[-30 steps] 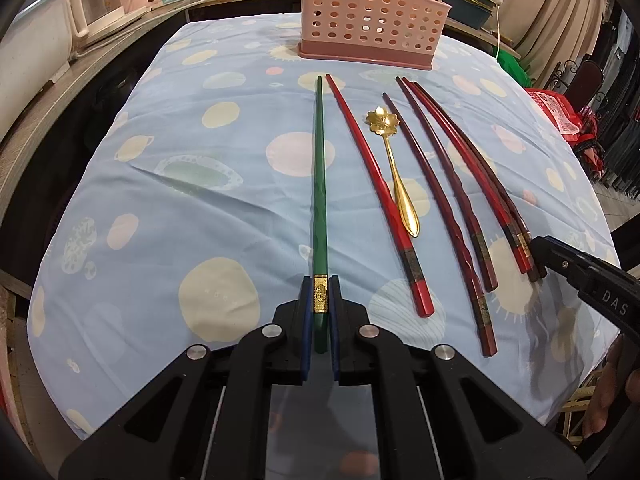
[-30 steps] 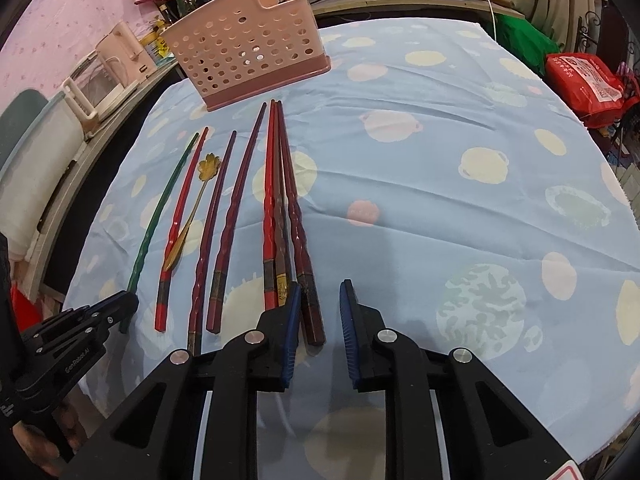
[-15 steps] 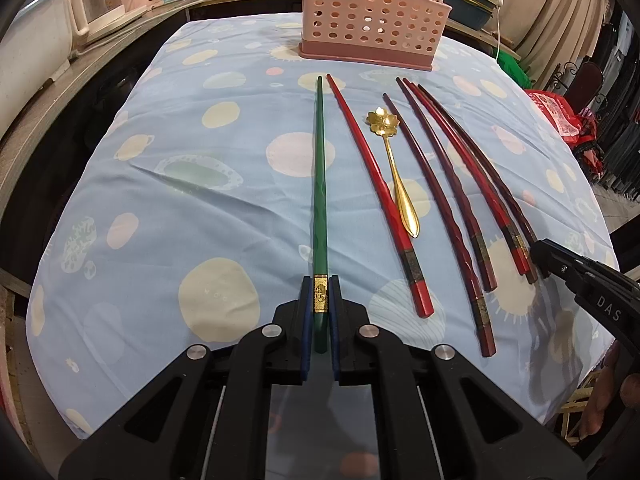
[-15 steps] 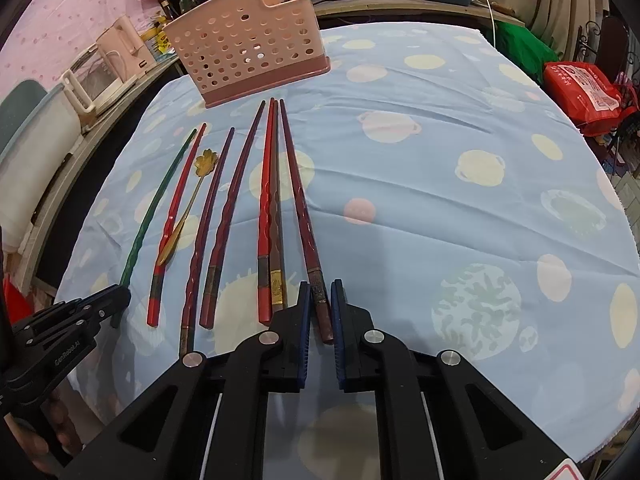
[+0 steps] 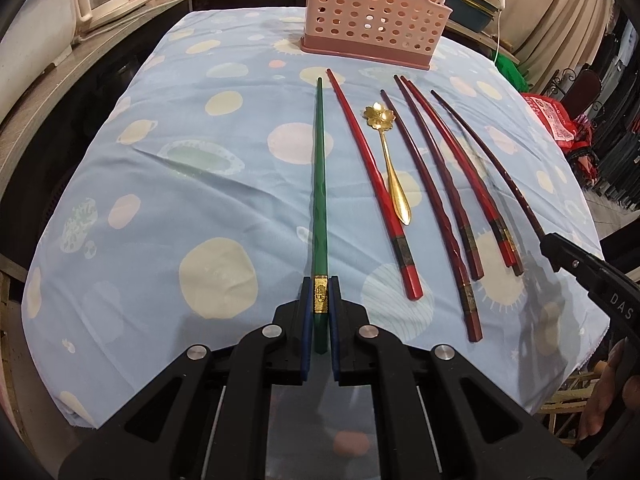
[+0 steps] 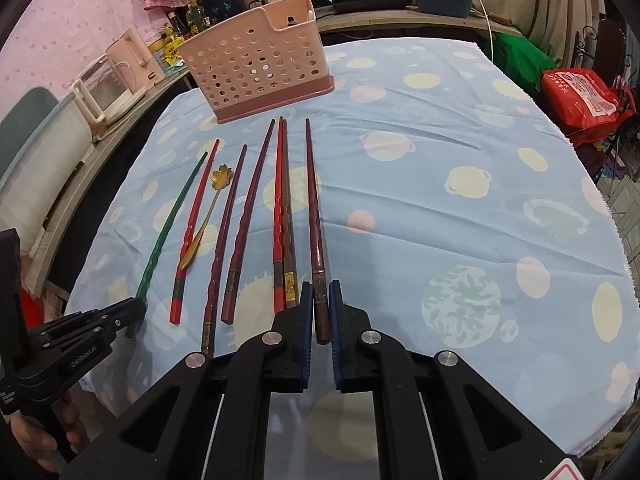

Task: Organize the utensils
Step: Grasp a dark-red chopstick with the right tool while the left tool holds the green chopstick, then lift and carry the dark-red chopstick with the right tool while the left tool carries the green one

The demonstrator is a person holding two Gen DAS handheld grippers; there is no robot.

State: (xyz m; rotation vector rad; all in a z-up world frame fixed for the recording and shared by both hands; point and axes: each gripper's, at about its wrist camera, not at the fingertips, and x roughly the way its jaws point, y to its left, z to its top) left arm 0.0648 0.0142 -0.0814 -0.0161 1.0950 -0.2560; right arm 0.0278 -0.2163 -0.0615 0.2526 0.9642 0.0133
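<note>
My left gripper (image 5: 320,292) is shut on the near end of a green chopstick (image 5: 319,184) that points toward a pink perforated utensil basket (image 5: 372,12) at the table's far side. My right gripper (image 6: 321,300) is shut on the near end of a dark maroon chopstick (image 6: 314,208), lifted off the cloth and set apart from the row. Between them lie several red and maroon chopsticks (image 5: 376,184) and a gold flower-headed spoon (image 5: 386,148). The basket (image 6: 256,68) also shows in the right wrist view, as does the green chopstick (image 6: 168,232).
A blue spotted tablecloth (image 5: 200,184) covers the round table; its near edge is just below both grippers. A counter with a kettle (image 6: 108,84) and pots stands behind. A red bag (image 6: 580,100) sits off the right side.
My right gripper has closed on the maroon chopstick and raised it, swinging it slightly right of its neighbours. My left gripper stays shut on the green chopstick, which has barely moved.
</note>
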